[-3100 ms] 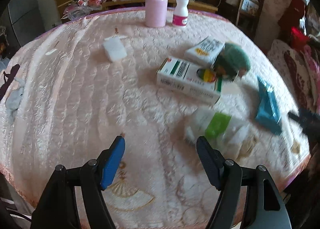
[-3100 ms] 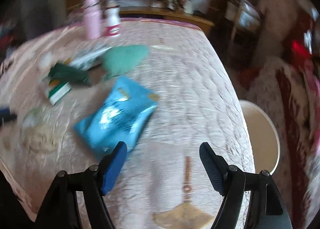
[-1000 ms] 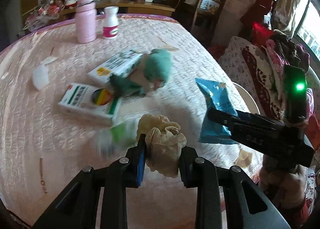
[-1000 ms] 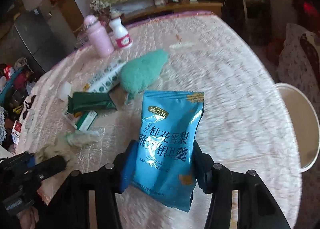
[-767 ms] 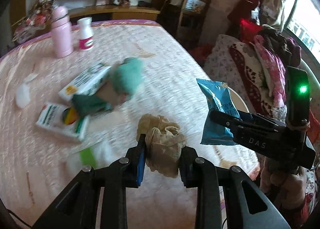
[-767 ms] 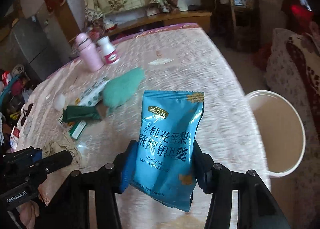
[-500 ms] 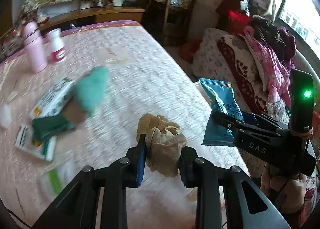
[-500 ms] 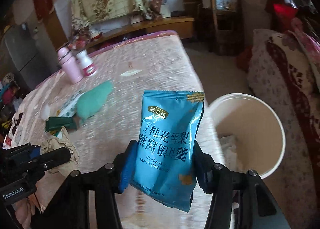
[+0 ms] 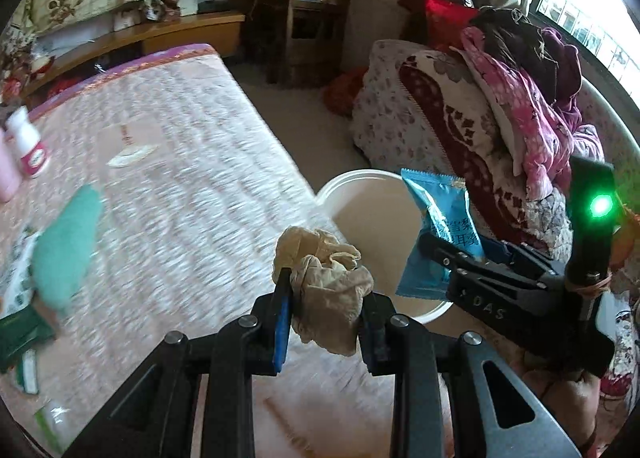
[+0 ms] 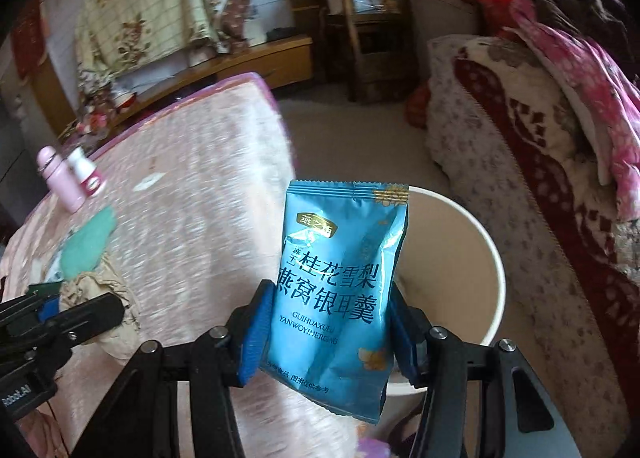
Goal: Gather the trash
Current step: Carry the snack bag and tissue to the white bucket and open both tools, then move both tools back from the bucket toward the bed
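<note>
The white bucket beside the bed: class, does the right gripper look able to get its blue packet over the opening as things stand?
Probably yes. The right gripper holds the blue packet just before the white bucket, whose opening is uncovered, and nothing stands between them. The left gripper with its crumpled paper is off to one side.

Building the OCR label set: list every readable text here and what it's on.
"桂花雪梨 燕窝银耳羹": blue snack packet
"GUIHUAXUELI YANWOYINERGENG": same packet, partly hidden by creases
Packet's gold logo and bottom line: too small
"DAS": right gripper body
"RobotAI", start cut off: left gripper body
White bottle label: blurred
</note>
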